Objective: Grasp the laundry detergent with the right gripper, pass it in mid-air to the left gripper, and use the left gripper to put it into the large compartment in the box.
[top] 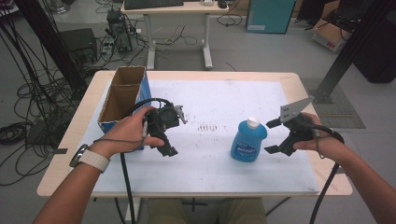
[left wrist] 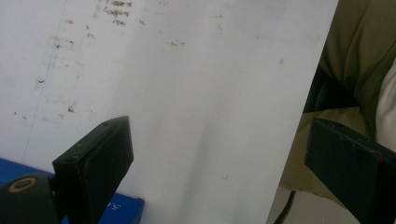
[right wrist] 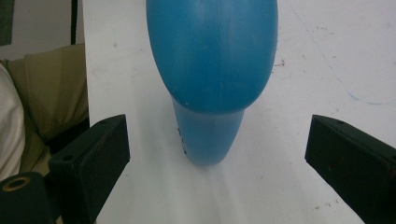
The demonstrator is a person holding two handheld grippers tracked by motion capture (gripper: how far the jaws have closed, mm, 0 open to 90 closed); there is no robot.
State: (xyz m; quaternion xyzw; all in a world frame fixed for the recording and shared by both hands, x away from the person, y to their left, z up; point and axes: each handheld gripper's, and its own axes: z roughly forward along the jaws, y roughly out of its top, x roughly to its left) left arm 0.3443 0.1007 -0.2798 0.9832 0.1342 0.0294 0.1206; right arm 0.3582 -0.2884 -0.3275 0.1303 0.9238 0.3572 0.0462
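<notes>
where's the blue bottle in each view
High view: the blue plastic bottle with a white cap stands right of centre on the white table mat, just left of the right hand-held gripper.
Left gripper view: not in this picture.
Right gripper view: the bottle is at top centre, ahead of the open jaws.
Shared landmark: the white mat, with its small dark specks.

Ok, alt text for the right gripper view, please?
A blue bottle stands on the white table surface, centred ahead of the open right gripper, whose black fingers sit wide apart on either side without touching it.
</notes>
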